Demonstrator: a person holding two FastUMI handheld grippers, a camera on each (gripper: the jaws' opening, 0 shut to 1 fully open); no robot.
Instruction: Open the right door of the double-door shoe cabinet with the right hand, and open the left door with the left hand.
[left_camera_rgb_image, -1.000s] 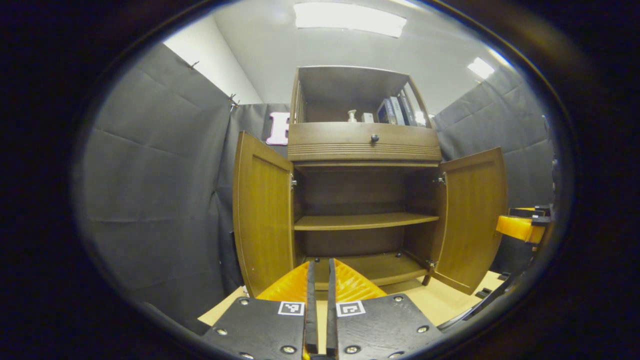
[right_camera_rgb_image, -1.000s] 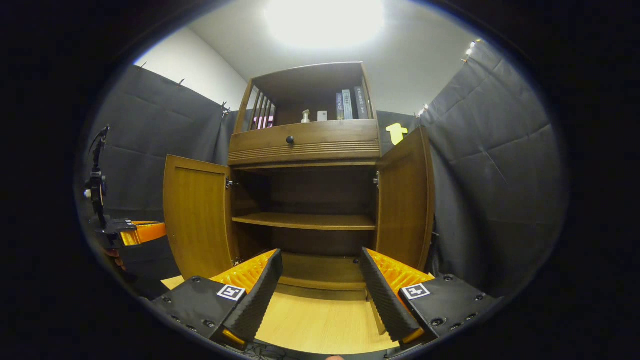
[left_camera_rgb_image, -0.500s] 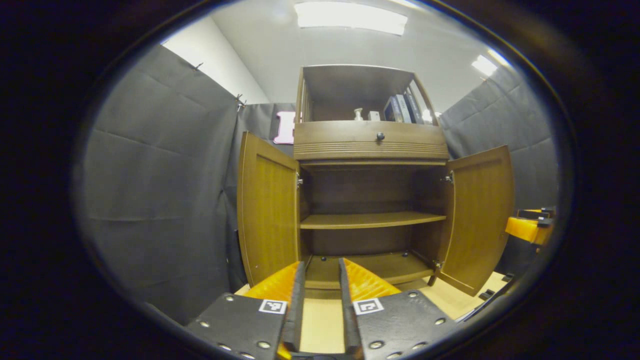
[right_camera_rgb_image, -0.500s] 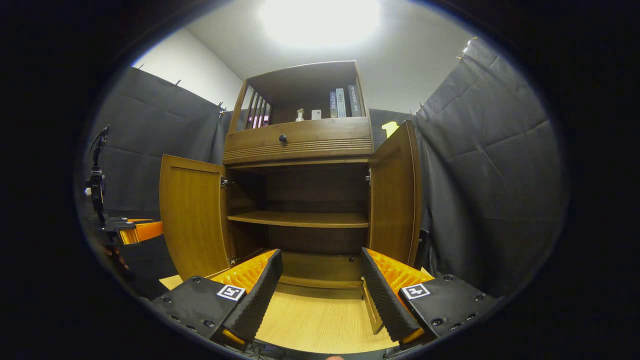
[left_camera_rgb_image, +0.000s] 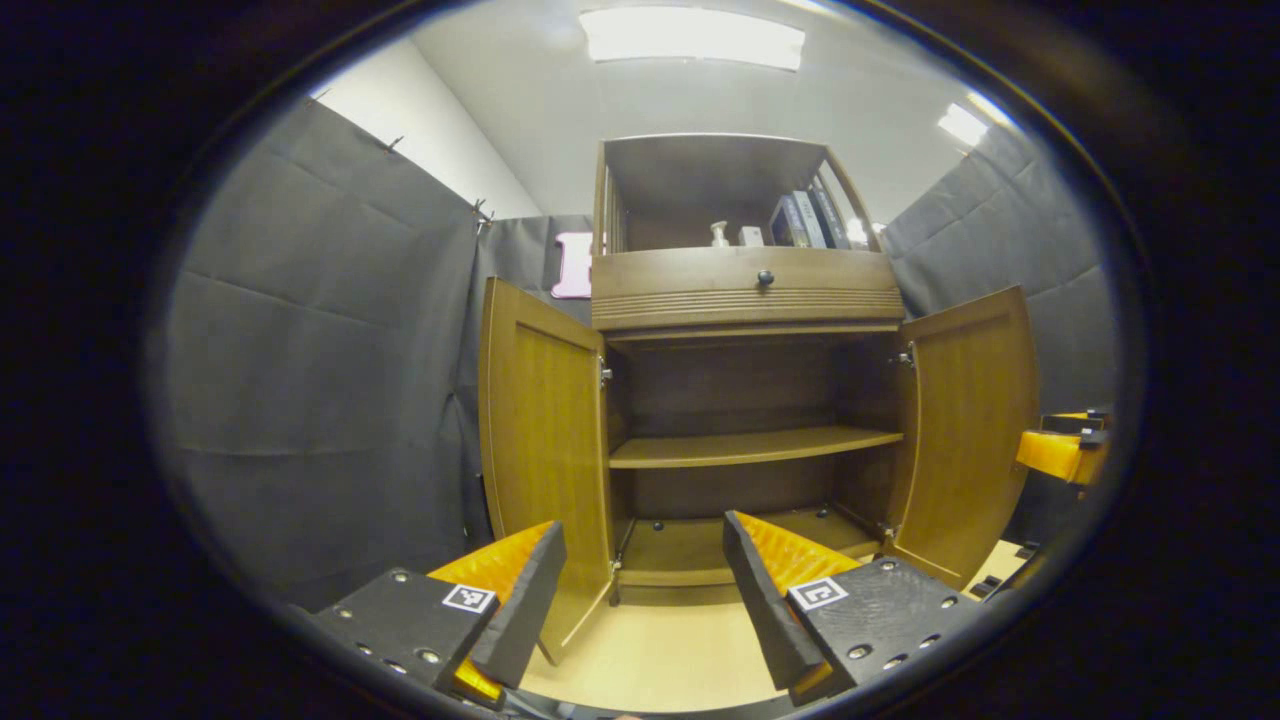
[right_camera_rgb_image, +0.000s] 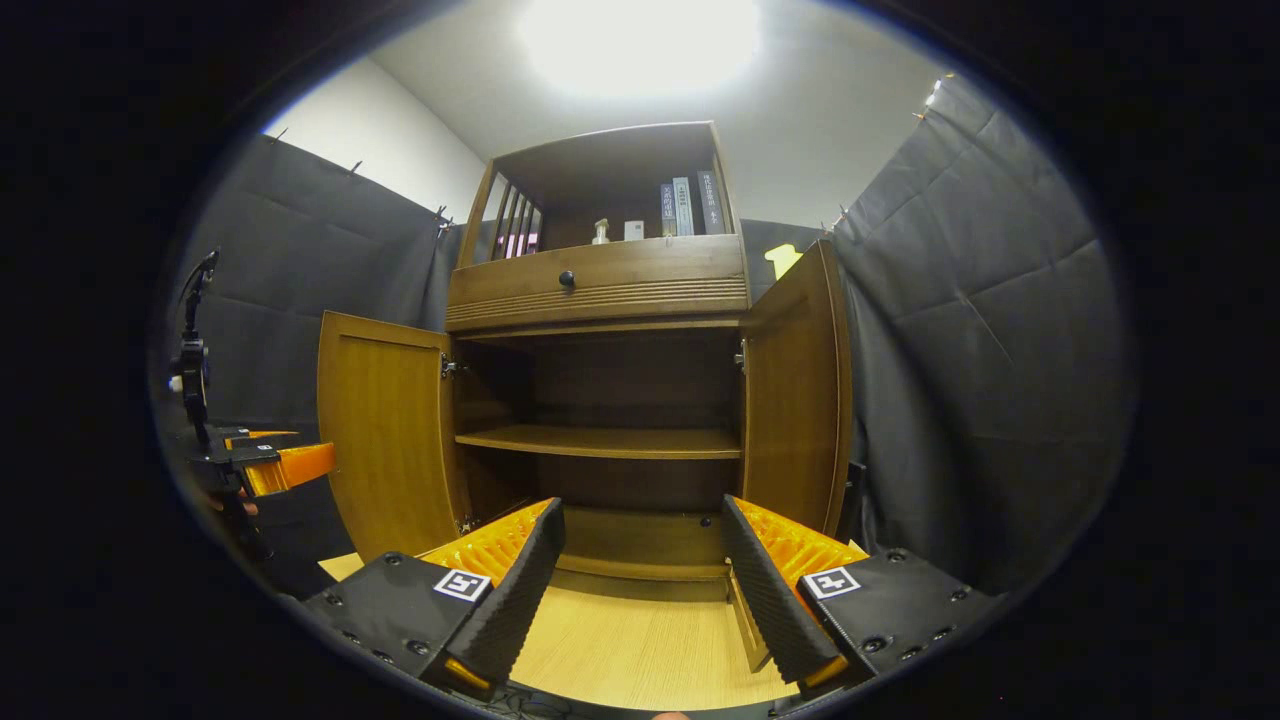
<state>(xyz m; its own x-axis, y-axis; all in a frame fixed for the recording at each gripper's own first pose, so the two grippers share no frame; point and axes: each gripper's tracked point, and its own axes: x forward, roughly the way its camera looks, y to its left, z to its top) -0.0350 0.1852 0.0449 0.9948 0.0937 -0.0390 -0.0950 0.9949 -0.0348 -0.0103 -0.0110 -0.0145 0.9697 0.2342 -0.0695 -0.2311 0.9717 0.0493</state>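
Observation:
The brown wooden shoe cabinet (left_camera_rgb_image: 745, 290) (right_camera_rgb_image: 600, 285) stands ahead with both lower doors swung wide. Its left door (left_camera_rgb_image: 545, 440) (right_camera_rgb_image: 385, 430) and right door (left_camera_rgb_image: 970, 420) (right_camera_rgb_image: 800, 385) stand open, showing a bare middle shelf (left_camera_rgb_image: 750, 447) (right_camera_rgb_image: 600, 440). My left gripper (left_camera_rgb_image: 640, 590) is open, short of the left door, with nothing between its fingers; it also appears at the left edge of the right gripper view (right_camera_rgb_image: 270, 460). My right gripper (right_camera_rgb_image: 640, 580) is open and holds nothing, a little in front of the cabinet base; its orange side shows at the right edge of the left gripper view (left_camera_rgb_image: 1060, 450).
The cabinet has a drawer with a dark knob (left_camera_rgb_image: 765, 277) above the doors. Books (left_camera_rgb_image: 800, 220) and a small bottle (left_camera_rgb_image: 718, 233) sit on the top shelf. Light wooden floor (right_camera_rgb_image: 630, 650) lies in front. Black cloth walls close in on both sides.
My left gripper's fingers went from nearly shut to wide open, and its view shifted slightly left. The right gripper stayed open and barely moved. Both doors stayed open.

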